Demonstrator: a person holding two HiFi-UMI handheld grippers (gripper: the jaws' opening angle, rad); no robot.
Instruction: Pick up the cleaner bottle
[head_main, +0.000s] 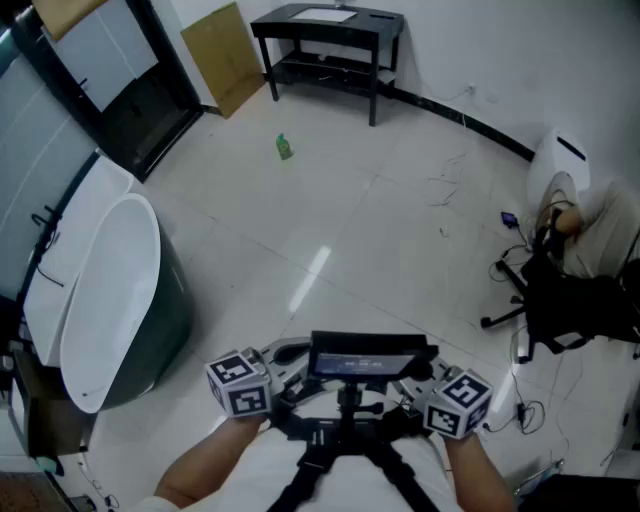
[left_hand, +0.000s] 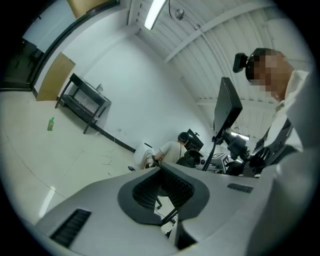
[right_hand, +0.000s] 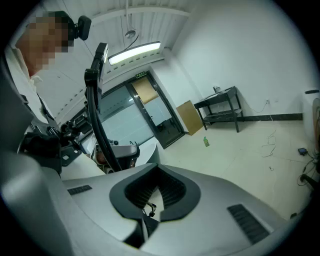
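Note:
The cleaner bottle (head_main: 285, 147) is small and green and stands alone on the pale floor tiles, far ahead of me. It also shows as a tiny green shape in the left gripper view (left_hand: 50, 124) and the right gripper view (right_hand: 206, 142). Both grippers are held close to my body, far from the bottle; their marker cubes (head_main: 240, 383) (head_main: 458, 402) flank a small screen (head_main: 365, 358) on a stand. My left gripper (left_hand: 173, 221) has its jaws together with nothing in them. The right gripper (right_hand: 145, 226) looks the same, shut and empty.
A white tub (head_main: 110, 290) lies on the floor at my left. A black table (head_main: 330, 40) and a cardboard sheet (head_main: 225, 55) stand against the far wall. At the right a seated person (head_main: 600, 235) and a black office chair (head_main: 560, 300) sit among cables.

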